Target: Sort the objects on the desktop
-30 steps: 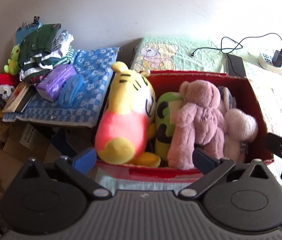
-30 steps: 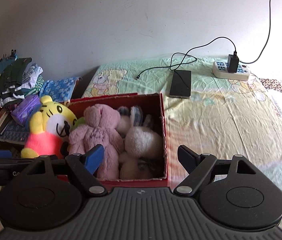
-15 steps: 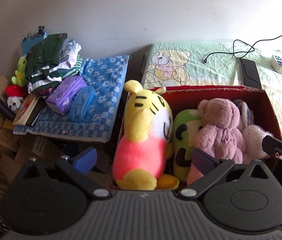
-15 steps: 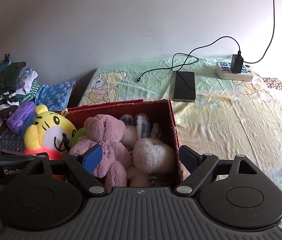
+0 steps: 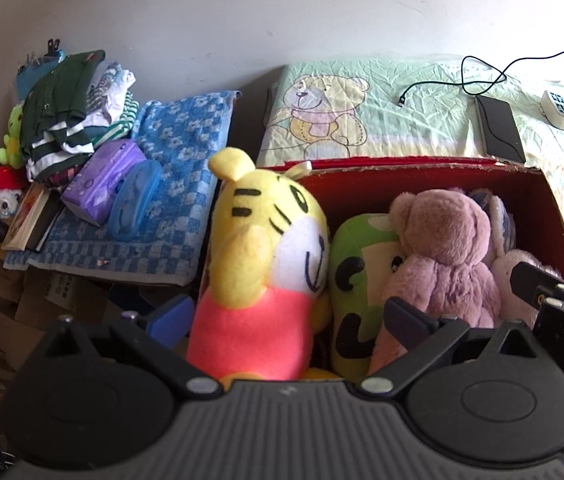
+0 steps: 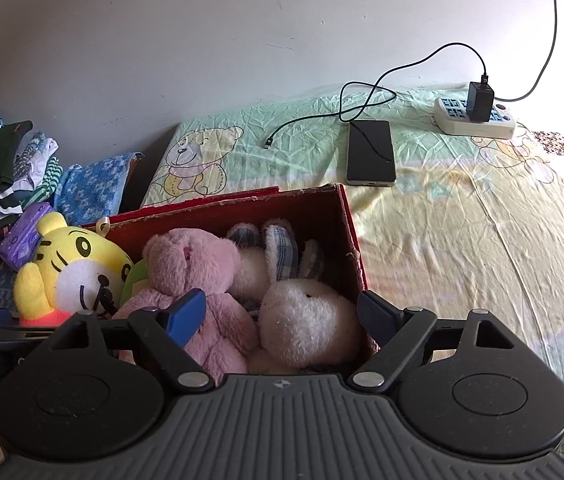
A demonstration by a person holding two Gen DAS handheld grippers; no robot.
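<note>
Both hand-held grippers, left [image 5: 288, 318] and right [image 6: 282, 314], stay spread, now nearer the red box [image 6: 314, 210].

You see the red box [image 6: 346, 220] on the bed, packed with a yellow tiger [image 5: 269, 256] upright at its left end, a green toy [image 5: 356, 280], a pink bear [image 6: 197, 276] and a white rabbit [image 6: 306, 316].

Fuzzy pink bear [image 6: 197, 280], smooth-pile tiger plush [image 5: 265, 264] — rough-edged red cardboard box [image 6: 314, 208], glossy phone [image 6: 370, 152], wrinkled cotton sheet [image 6: 462, 240]
</note>
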